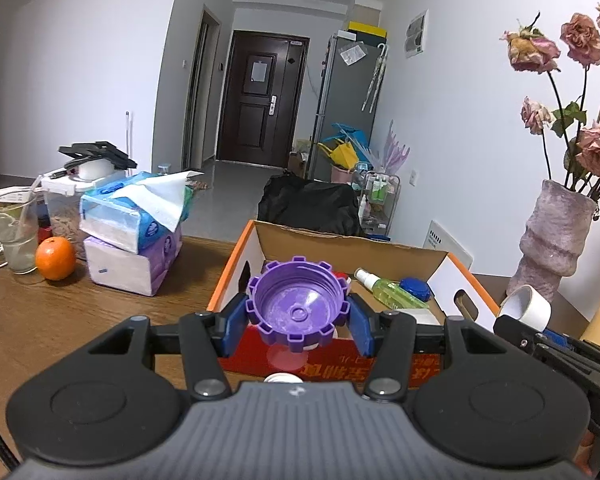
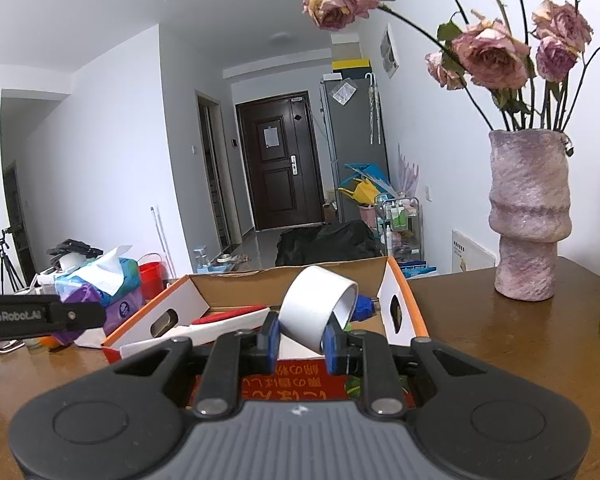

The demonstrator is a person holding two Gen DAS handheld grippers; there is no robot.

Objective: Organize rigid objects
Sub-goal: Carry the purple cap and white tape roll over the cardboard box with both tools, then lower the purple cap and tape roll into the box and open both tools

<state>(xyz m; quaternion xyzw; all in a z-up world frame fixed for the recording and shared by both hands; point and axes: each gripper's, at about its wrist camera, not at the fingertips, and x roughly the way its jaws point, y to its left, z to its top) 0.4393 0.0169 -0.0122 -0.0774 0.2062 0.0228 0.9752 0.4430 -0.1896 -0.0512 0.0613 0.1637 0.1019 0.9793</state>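
- A purple cap, notched around its rim and turned hollow side toward the camera, is held between the blue pads of the left gripper, whose jaws are pressed against its two sides; the cap is raised above the near wall of an open cardboard box.
- A white tape roll is clamped, tilted, in the right gripper, the jaws set narrow on its sides, over the near edge of the same box (orange-trimmed, with red printed lettering on the front).
- Inside the box, a green spray bottle is seen lying on its side, with a blue cap just beside it; a red-and-white item, partly hidden, is seen along the left wall in the right wrist view.
- The box is stood on a brown wooden table.
- To the left of the box, two tissue packs are stacked, with an orange and a drinking glass near them.
- To the right, well apart from the box, a pink textured vase of dried roses is stood upright on the table.
- In the background, a dark door is shown closed at the end of the hallway.
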